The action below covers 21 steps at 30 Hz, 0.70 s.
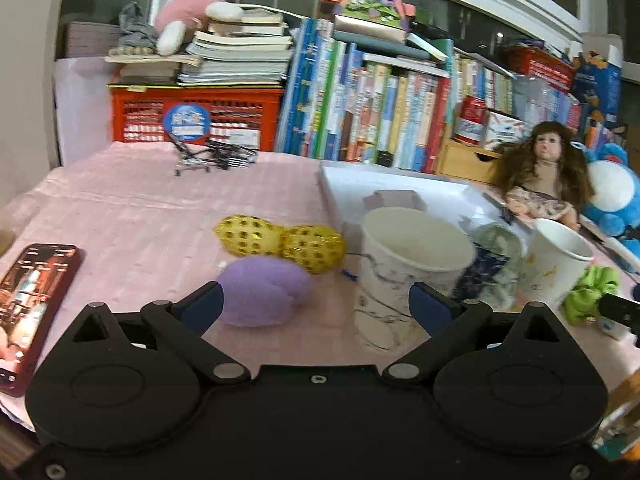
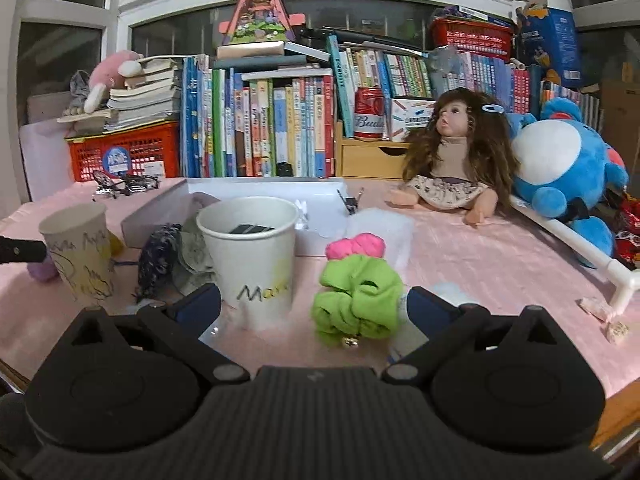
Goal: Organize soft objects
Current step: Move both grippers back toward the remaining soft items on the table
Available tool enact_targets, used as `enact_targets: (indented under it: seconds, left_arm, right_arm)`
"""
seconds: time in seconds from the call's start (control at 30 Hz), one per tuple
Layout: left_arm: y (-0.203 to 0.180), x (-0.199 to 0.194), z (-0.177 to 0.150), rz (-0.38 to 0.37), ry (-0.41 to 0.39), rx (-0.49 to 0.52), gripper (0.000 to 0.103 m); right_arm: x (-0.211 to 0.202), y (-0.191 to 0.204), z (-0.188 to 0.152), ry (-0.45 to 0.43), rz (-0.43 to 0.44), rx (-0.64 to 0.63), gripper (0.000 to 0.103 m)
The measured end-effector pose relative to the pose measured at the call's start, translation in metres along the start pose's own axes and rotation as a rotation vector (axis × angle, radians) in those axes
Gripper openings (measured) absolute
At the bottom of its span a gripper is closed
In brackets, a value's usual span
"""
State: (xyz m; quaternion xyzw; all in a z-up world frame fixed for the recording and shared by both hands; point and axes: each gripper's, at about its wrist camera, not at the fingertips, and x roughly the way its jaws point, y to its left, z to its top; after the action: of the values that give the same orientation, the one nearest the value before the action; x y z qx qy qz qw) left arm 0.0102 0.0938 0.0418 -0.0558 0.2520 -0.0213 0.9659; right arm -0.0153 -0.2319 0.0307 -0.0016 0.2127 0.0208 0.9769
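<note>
Jaws of the left gripper (image 1: 316,304) stand wide apart at the bottom of the left wrist view, with nothing held; the purple soft ball (image 1: 264,292) lies just beyond the left-hand blue pad, and a marbled paper cup (image 1: 404,276) stands just beyond the right-hand pad. Left of the purple ball, at the frame's left edge, a phone (image 1: 32,312) lies flat on the pink worktop (image 1: 140,216). Behind the purple ball and touching it sit two yellow perforated balls (image 1: 280,242), side by side. Right of the marbled cup a dark patterned cloth (image 1: 488,268) lies bunched, then a second white cup (image 1: 556,264) and a green scrunchie (image 1: 592,292) near the right edge.

Jaws of the right gripper (image 2: 314,306) are likewise spread wide and empty. In the right wrist view the green scrunchie (image 2: 358,304) lies between the two pads, touching neither as far as can be told, and the white cup (image 2: 252,256), with something dark inside, stands at lower centre-left. A pink scrunchie (image 2: 356,246) sits directly behind the green one. Farther back a white tray (image 2: 264,188) lies at centre, a doll (image 2: 456,156) sits upright to its right, and a blue plush toy (image 2: 560,168) leans at the far right. A row of books (image 2: 260,128) lines the back.
</note>
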Motion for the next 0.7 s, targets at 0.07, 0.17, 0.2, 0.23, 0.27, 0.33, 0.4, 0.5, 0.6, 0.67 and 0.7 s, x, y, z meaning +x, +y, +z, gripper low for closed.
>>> enact_targets:
  seconds: [0.07,0.17,0.2,0.23,0.27,0.33,0.4,0.5,0.6,0.67,0.7]
  left_arm:
    - [0.004,0.004,-0.001,0.022,-0.002,-0.011,0.099]
    - [0.013,0.01,-0.001,0.048,0.001,-0.039,0.099]
    - [0.016,0.012,-0.002,0.057,0.003,-0.047,0.099]
    - [0.018,0.014,-0.002,0.065,0.006,-0.052,0.099]
    - [0.019,0.017,-0.002,0.073,0.01,-0.054,0.098]
    - [0.021,0.021,-0.003,0.086,0.015,-0.056,0.098]
    - [0.022,0.026,-0.003,0.101,0.023,-0.054,0.096]
    - [0.024,0.033,-0.004,0.12,0.041,-0.054,0.091]
    - [0.027,0.037,-0.004,0.135,0.064,-0.063,0.084]
    - [0.028,0.039,-0.005,0.132,0.073,-0.069,0.08]
    - [0.029,0.04,-0.005,0.13,0.075,-0.071,0.08]
  right_arm:
    - [-0.001,-0.002,-0.001,-0.003,-0.022,-0.006,0.103]
    - [0.0,-0.006,-0.002,-0.001,-0.055,-0.006,0.103]
    - [0.0,-0.008,-0.002,0.003,-0.066,-0.005,0.102]
    - [0.001,-0.009,-0.003,0.008,-0.075,-0.004,0.102]
    - [0.001,-0.012,-0.004,0.014,-0.084,-0.005,0.101]
    - [0.002,-0.014,-0.005,0.02,-0.1,-0.008,0.101]
    - [0.002,-0.017,-0.007,0.023,-0.117,-0.013,0.1]
    - [0.002,-0.021,-0.009,0.023,-0.143,-0.019,0.098]
    - [-0.001,-0.027,-0.011,0.023,-0.162,-0.011,0.093]
    - [-0.001,-0.032,-0.012,0.029,-0.175,-0.005,0.091]
    - [-0.001,-0.034,-0.013,0.034,-0.181,-0.003,0.09]
